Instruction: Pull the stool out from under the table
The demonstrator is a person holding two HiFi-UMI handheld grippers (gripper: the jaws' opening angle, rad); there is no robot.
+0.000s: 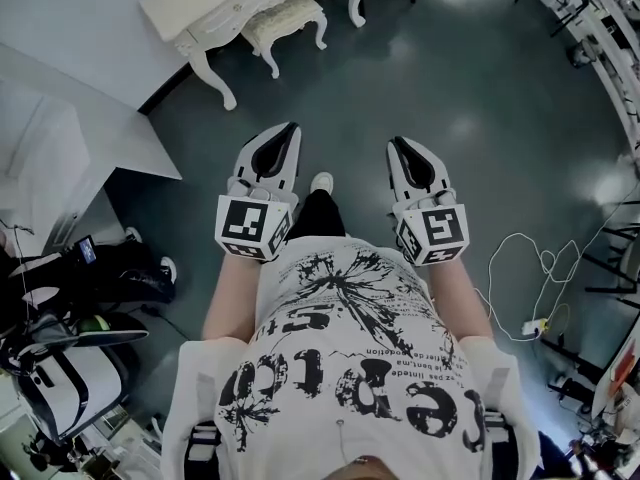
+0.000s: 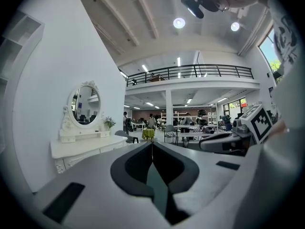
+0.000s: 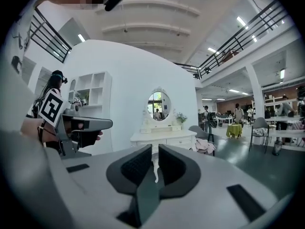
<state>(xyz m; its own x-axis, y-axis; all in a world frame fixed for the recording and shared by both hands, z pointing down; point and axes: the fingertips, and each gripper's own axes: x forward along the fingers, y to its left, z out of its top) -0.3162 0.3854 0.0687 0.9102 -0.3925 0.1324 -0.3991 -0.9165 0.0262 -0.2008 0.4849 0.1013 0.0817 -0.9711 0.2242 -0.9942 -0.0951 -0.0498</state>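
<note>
- My left gripper [image 1: 289, 130] [image 2: 152, 144] is held out ahead of my chest, roughly level. Its jaws are pressed together, with nothing between them.
- My right gripper [image 1: 398, 144] [image 3: 155, 149] is held parallel to it, at 3 o'clock from the left gripper. Its jaws are closed to a thin slit and pinch nothing.
- The two grippers are apart from each other, and my shoe [image 1: 321, 182] shows on the floor [image 1: 480, 88] between them.
- The stool [image 1: 285, 16], white with a padded seat and curved legs, stands at 12 o'clock from my left gripper, well apart from both tools.
- The stool sits against the white table [image 1: 215, 3] [image 3: 164, 138]. It appears partly tucked under the top, though the head view is too distorted there to be sure.
- An oval mirror [image 3: 158, 105] stands on the table.
- A white cable [image 1: 530, 258] lies looped on the floor at 3 o'clock from my right gripper.
</note>
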